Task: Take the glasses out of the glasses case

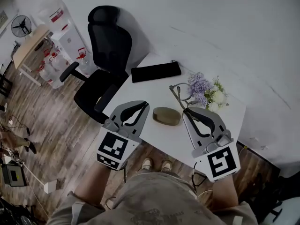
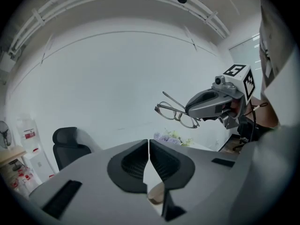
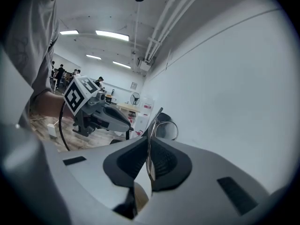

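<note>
Glasses (image 2: 177,114) out of glasses case (image 1: 166,116), aloft. Left gripper (image 2: 148,146): jaws together, empty, just left of case. Case lies on white table (image 1: 150,90) between both tools, apparently closed, long axis crosswise. Right gripper (image 3: 149,146) pinches one temple; frame juts ahead of tips, beyond case's right end.

The white table (image 1: 150,95) lies bare between the black pouch (image 1: 155,71) and the olive glasses case (image 1: 166,116), open from above. Flowers (image 1: 206,92) crowd the far right, apparently just under the glasses (image 2: 177,115) pinched in the right gripper (image 1: 186,111). An office chair (image 1: 105,64) blocks the left side.
</note>
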`<state>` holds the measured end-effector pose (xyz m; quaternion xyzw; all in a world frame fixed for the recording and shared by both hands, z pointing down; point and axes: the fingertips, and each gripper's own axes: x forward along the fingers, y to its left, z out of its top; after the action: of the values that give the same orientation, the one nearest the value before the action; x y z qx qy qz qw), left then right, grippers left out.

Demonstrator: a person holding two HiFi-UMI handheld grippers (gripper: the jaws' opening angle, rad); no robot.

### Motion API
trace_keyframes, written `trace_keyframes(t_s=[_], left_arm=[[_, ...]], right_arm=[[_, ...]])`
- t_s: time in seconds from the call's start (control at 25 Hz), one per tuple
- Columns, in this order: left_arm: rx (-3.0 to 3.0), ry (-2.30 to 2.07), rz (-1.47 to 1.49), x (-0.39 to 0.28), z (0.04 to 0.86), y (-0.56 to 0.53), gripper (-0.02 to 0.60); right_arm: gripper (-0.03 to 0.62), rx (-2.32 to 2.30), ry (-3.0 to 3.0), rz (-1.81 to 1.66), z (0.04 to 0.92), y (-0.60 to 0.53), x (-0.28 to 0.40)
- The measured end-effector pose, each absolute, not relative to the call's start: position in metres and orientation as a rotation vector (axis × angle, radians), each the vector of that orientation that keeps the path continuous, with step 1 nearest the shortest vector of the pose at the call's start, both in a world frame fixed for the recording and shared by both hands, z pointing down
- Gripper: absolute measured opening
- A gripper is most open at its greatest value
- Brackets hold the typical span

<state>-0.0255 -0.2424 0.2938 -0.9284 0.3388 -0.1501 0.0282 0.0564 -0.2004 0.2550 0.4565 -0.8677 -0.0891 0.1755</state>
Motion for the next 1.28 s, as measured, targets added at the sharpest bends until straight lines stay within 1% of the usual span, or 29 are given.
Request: trace_keyframes(t_s=[0.24,0.4,0.64,0.92,1.28], left_arm=[[-2.849,1.020,-0.367,-0.019,0.267,-0.231,0.024],[-2.853,1.026,-0.317,-0.017,0.259,-0.228,0.024],[-2.867,1.085,-0.233,-0.017,0.257,-0.222,0.025],[-2.867,1.077,-0.272,-0.017,0.268,-0.217,0.025],[-2.881,1.095,-0.294,-0.013,0.276,-0.217,0.025]], right_arm=[[0.043,1.467,-2.534,-0.167,0.233,-0.191,0.080],[0.043,1.481,-2.521,-0.155,0.237,-0.182,0.099],[0.043,1.482,-2.569,-0.145,0.240,-0.170,0.104],[0.043,1.437,-2.570,-0.068,0.263,-0.165,0.102],[0.043,1.434,-2.559,-0.059,0.266,-0.166,0.105]])
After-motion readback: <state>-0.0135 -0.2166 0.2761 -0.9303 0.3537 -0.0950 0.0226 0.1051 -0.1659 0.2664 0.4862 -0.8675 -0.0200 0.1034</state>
